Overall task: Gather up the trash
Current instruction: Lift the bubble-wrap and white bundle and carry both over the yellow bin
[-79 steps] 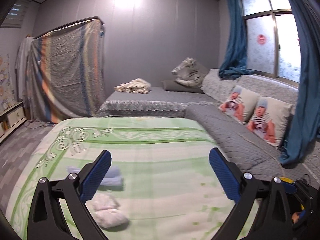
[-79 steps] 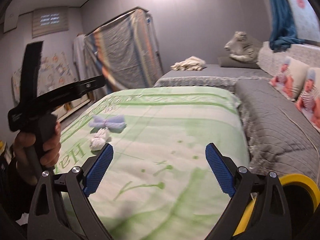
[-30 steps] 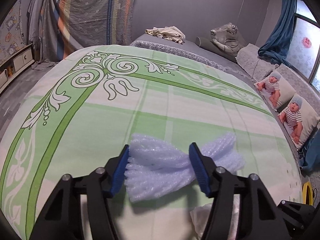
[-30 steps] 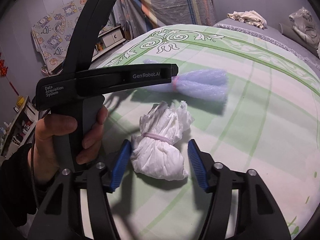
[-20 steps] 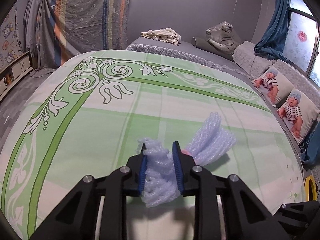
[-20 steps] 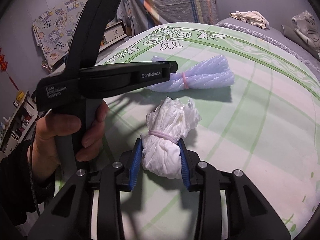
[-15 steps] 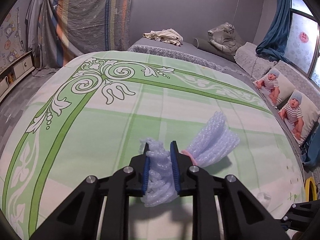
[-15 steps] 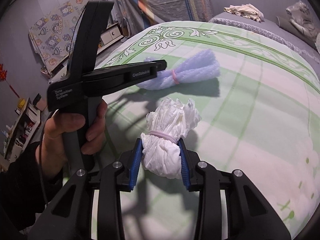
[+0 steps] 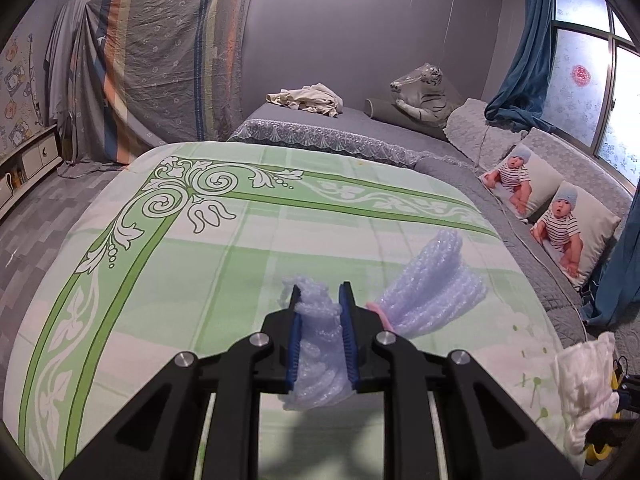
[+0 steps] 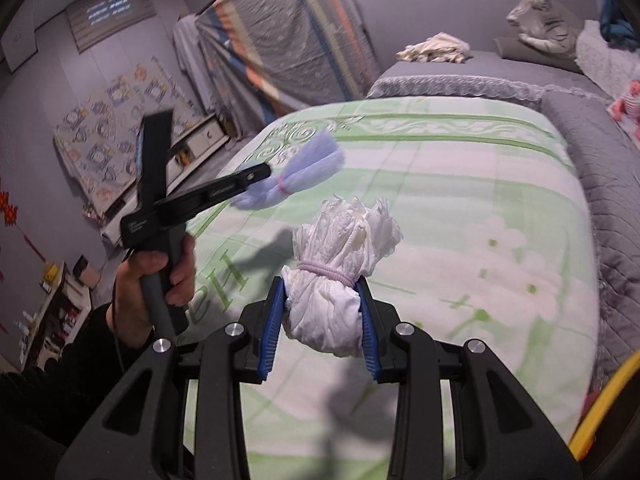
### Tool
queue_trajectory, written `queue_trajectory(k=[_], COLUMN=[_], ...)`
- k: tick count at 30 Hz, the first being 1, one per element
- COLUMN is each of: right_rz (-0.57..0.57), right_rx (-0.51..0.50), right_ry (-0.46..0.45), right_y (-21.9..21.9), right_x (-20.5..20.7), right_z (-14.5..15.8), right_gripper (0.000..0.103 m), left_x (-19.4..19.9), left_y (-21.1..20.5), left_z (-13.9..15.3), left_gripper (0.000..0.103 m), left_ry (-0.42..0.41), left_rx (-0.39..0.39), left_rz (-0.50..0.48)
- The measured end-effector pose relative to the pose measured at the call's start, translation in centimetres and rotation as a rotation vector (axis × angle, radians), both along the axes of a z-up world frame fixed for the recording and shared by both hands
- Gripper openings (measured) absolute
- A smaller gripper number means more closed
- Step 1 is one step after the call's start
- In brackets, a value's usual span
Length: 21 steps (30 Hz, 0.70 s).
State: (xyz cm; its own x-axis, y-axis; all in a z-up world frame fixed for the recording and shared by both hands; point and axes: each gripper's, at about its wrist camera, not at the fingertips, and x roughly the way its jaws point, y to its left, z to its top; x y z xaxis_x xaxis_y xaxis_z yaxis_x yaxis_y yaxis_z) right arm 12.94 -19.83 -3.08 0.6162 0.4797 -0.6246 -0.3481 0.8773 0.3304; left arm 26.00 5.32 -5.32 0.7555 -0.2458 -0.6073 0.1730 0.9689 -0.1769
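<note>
My left gripper is shut on a pale blue foam-wrap bundle tied with a pink band, held above the green patterned bedspread. My right gripper is shut on a white crumpled paper bundle tied with a rubber band, also lifted off the bed. In the right wrist view the left gripper shows at the left with the blue bundle. The white bundle also shows at the lower right of the left wrist view.
A yellow bin rim shows at the lower right beside the bed. A grey sofa with baby-print pillows runs along the right. A grey bed with clothes lies beyond. Low cabinets stand at the left.
Both grippers closed on their bundles and lifted them off the bedspread. The right gripper has risen and swung right, toward the yellow bin.
</note>
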Motion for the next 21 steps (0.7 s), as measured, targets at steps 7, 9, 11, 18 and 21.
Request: queue_trajectory(k=[7, 9, 11, 18, 21], right_rz=[-0.149, -0.191, -0.238, -0.369, -0.417], right_rx=[0.040, 0.056, 0.062, 0.104, 0.117], right_ry=[-0.088, -0.110, -0.139, -0.192, -0.204], right_y=[-6.1, -7.7, -9.4, -15.0, -17.1], right_x=[-4.0, -5.2, -6.4, -8.7, -9.9], right_z=[2.3, 2.7, 3.1, 3.2, 2.9], right_gripper=[0.033, 0.033, 0.033, 0.033, 0.033], left_x=[-5.2, -6.5, -8.1, -12.1, -13.3], left_y=[-4.5, -5.9, -7.6, -12.5, -14.4], left_z=[3.4, 4.5, 5.6, 8.3, 8.9], left_gripper=[0.017, 0.017, 0.017, 0.017, 0.017], left_ry=[-0.058, -0.083, -0.115, -0.184, -0.200], left_rx=[-0.019, -0.022, -0.022, -0.022, -0.022], left_rz=[-0.094, -0.125, -0.171, -0.294, -0.340])
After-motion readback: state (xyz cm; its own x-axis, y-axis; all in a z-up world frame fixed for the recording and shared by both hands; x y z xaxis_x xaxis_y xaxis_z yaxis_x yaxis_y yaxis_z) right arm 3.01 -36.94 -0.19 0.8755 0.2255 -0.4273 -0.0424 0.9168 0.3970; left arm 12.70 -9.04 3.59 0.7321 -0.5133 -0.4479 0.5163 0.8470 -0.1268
